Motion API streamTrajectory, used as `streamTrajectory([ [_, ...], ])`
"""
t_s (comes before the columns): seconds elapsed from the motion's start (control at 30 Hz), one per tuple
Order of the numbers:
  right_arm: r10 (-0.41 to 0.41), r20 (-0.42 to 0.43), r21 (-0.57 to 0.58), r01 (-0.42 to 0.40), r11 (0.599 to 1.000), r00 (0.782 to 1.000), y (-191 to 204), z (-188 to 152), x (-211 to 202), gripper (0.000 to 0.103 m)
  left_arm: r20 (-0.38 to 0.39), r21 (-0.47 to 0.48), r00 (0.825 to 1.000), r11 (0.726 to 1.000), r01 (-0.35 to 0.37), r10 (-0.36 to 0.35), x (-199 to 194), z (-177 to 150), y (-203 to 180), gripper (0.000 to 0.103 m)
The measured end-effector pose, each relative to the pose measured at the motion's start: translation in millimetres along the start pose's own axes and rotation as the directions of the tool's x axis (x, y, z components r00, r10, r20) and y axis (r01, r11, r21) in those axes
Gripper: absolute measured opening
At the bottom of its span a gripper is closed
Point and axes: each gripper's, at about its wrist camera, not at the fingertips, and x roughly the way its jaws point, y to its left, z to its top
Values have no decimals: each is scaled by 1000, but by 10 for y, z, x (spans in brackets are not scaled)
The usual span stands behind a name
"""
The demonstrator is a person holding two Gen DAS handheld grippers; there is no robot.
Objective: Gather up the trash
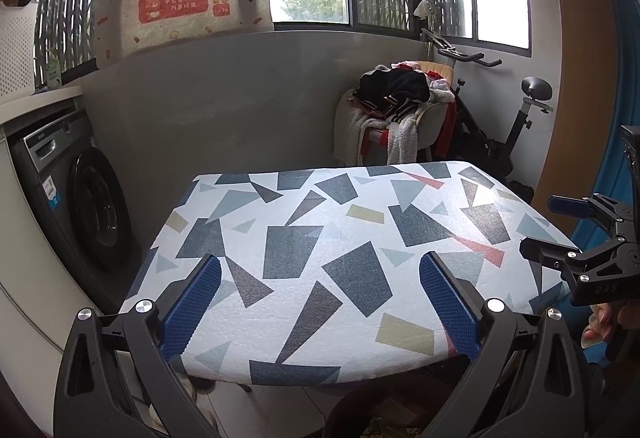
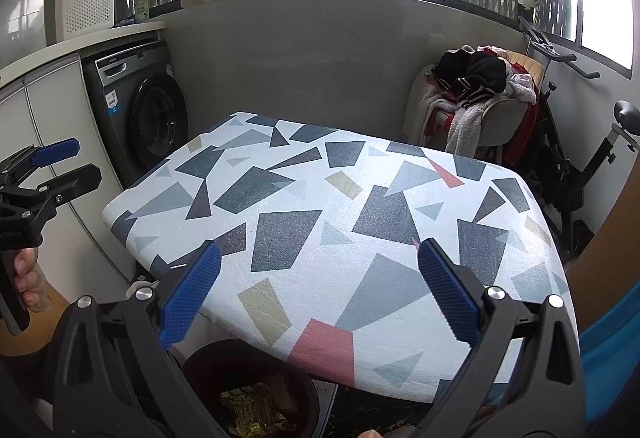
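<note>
Surface (image 1: 320, 238): patterned cover, grey, yellow and pink shapes; no loose trash visible on it in either view

Bin (image 2: 224, 366): dark, round, on the floor under the near edge of the surface; crumpled yellowish wrappers (image 2: 248, 406) inside

Left gripper (image 1: 320, 302): fingers wide apart, holding nothing, over the near edge

Right gripper (image 2: 319, 292): fingers wide apart, empty, near edge, bin just below

Background: washing machine (image 2: 152, 109) far left, chair heaped with clothes (image 2: 480, 89) far right

Handling note: collection appears finished or nearly so; sweep both views across the surface for leftovers, keep fingers spread until a piece sits squarely between them, release directly above the bin
</note>
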Motion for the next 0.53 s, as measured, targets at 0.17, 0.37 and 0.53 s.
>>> streamTrajectory([
  [0.17, 2, -6, 0, -2, 1000, 1000, 3, -25, 30, 97, 5, 2, 1000, 1000, 1, -1, 3, -16, 2, 97],
  [0.37, 3, -12, 3, -3, 1000, 1000, -3, -33, 48, 97, -23, -8, 1000, 1000, -4, 4, 63, -26, 18, 97],
  [0.53, 4, -22, 7, -4, 1000, 1000, -10, -55, 92, 97, -54, -24, 999, 1000, -5, 4, 146, -63, 55, 97],
])
